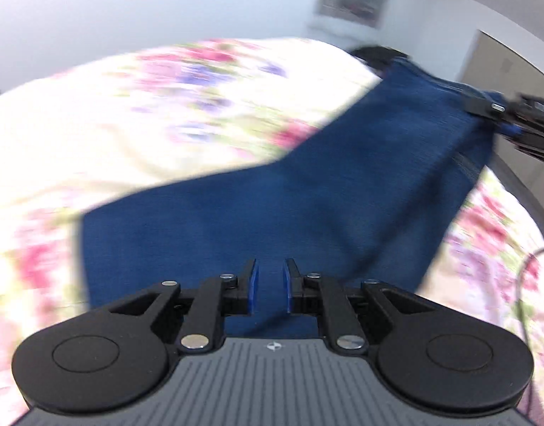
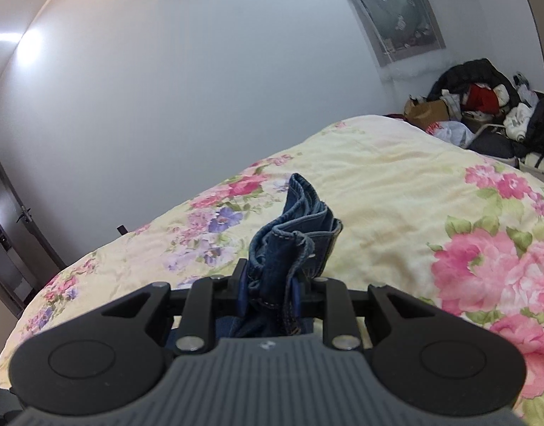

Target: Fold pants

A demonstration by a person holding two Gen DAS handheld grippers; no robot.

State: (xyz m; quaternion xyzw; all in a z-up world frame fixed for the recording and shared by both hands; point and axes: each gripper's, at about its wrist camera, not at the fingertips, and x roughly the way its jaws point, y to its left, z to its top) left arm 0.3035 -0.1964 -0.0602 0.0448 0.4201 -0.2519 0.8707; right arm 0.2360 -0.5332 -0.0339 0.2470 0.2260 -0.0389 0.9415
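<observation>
The blue denim pants (image 1: 289, 191) stretch across the floral bedspread (image 1: 165, 106) in the blurred left wrist view. My left gripper (image 1: 271, 287) is just above the near end of the pants, its blue pads a small gap apart with denim behind the gap; I cannot tell if it grips cloth. My right gripper (image 2: 268, 291) is shut on a bunched hem of the pants (image 2: 293, 234), which sticks up between its fingers. It also shows at the right of the left wrist view (image 1: 499, 108), lifting the far end.
The bed (image 2: 396, 177) with its yellow floral cover fills both views. A pile of clothes and bags (image 2: 485, 113) lies beyond its far right corner. A white wall stands behind, and a door (image 2: 9, 234) is at the left. A thin cable (image 1: 524, 284) lies on the bed's right side.
</observation>
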